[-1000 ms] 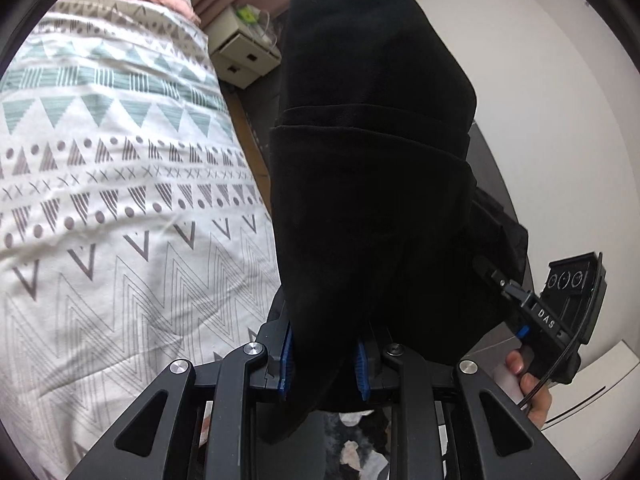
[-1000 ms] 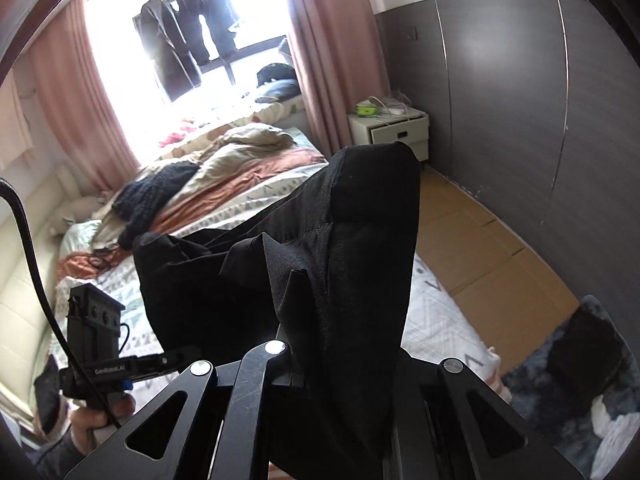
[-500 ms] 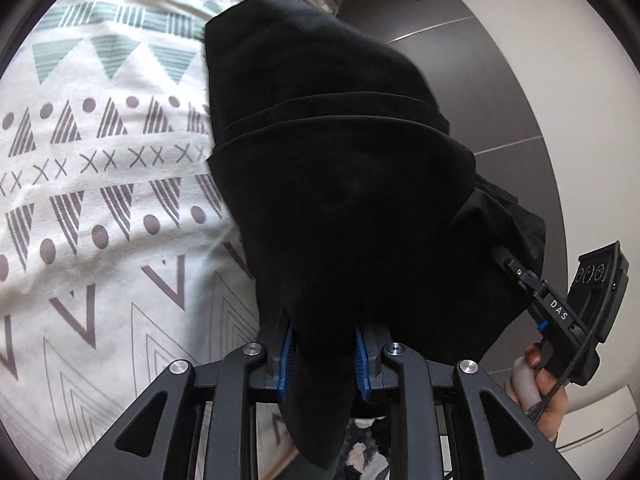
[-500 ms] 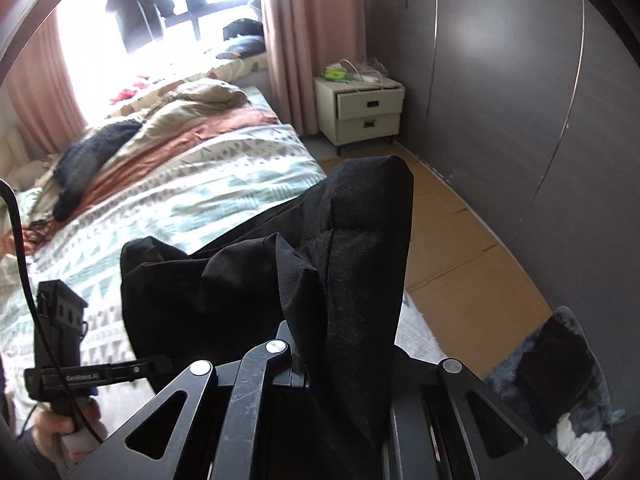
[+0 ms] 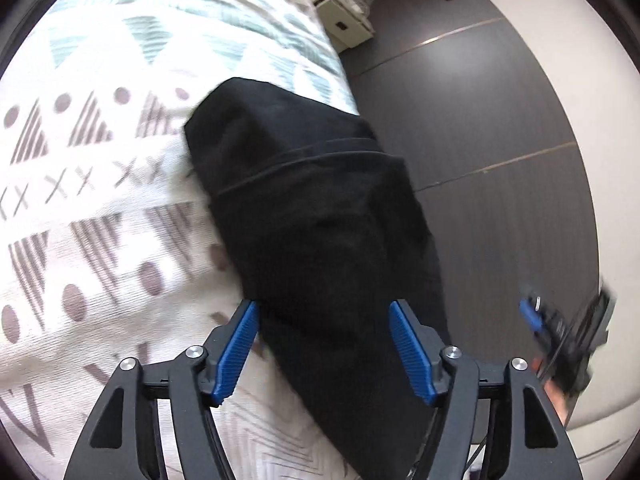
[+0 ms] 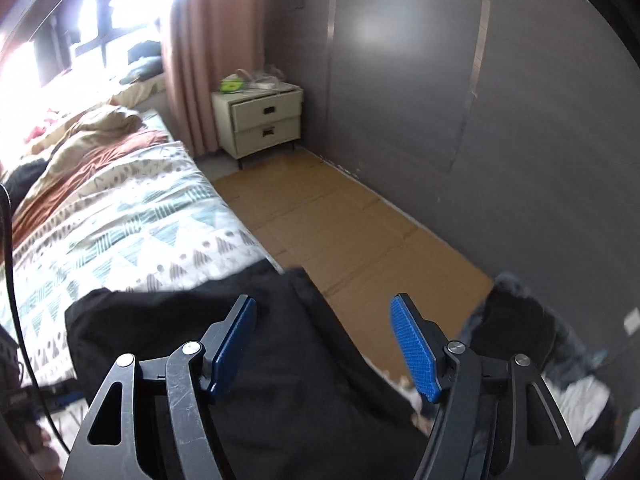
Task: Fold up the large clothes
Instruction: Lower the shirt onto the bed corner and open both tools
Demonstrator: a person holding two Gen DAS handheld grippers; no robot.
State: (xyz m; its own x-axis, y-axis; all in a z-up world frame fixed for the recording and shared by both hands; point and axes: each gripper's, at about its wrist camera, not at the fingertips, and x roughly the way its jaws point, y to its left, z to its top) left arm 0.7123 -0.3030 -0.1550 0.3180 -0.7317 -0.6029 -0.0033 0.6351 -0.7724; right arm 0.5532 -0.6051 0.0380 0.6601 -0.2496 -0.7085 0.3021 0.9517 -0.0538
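The left tool (image 5: pixel 324 344) stands wide open, its blue pads (image 5: pixel 240 348) spread on either side of the black garment (image 5: pixel 320 240) with nothing clamped; whether the left pad brushes the cloth I cannot tell. The right tool (image 6: pixel 324 344) is likewise spread wide, gripping nothing, its blue pads (image 6: pixel 414 350) hanging over the same black garment (image 6: pixel 240 340).

The garment is a thick, folded bundle of plain black fabric, with a stitched hem or band edge running across it in the left wrist view. It lies on the bed (image 5: pixel 100 200), along the bed's edge nearest the dark panelled wall (image 5: pixel 480 140). Its long axis runs along that edge, the narrower rounded end pointing up the bed toward the cream nightstand (image 6: pixel 260 120).

The bed carries a white cover with grey and teal triangles, dots and crosses. Beside the bed, cardboard sheets (image 6: pixel 340 220) cover the floor. The right tool's body (image 5: pixel 572 340) shows blurred past the garment, away from the bed.
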